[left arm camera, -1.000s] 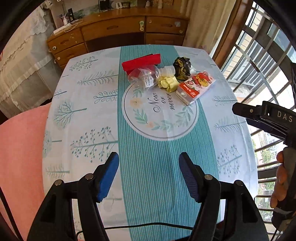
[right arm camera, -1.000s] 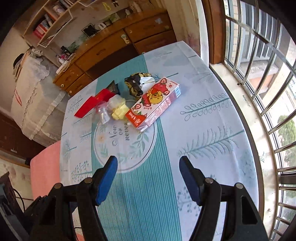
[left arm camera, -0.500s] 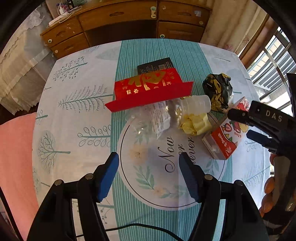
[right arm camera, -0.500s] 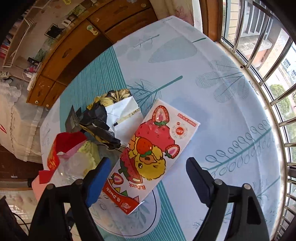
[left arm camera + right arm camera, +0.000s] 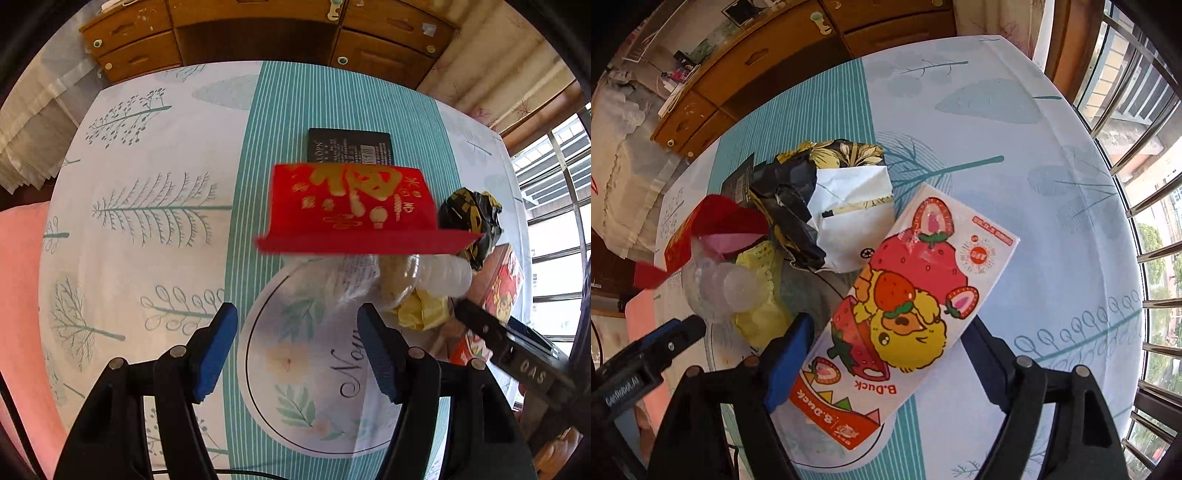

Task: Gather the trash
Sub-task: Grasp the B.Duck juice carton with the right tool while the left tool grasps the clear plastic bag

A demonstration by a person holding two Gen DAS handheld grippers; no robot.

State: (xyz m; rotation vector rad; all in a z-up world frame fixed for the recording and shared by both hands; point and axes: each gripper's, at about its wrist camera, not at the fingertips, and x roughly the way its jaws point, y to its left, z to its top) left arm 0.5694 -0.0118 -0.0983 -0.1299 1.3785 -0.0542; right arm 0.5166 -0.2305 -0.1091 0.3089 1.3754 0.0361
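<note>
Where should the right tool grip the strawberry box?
Across its two long edges near the close end, from above. The strawberry box lies flat, long and narrow, and the right tool straddles it, open; its far end abuts the crumpled wrapper.

A tablecloth in pale white with teal tree and leaf prints, a teal-and-white striped band down its centre. At twelve o'clock, a black card with white print; just below it, a red envelope with gold characters. At three o'clock, a black-and-gold crumpled wrapper, pale yellow paper and a strawberry-printed red, white and yellow box. Gripper pads blue.
</note>
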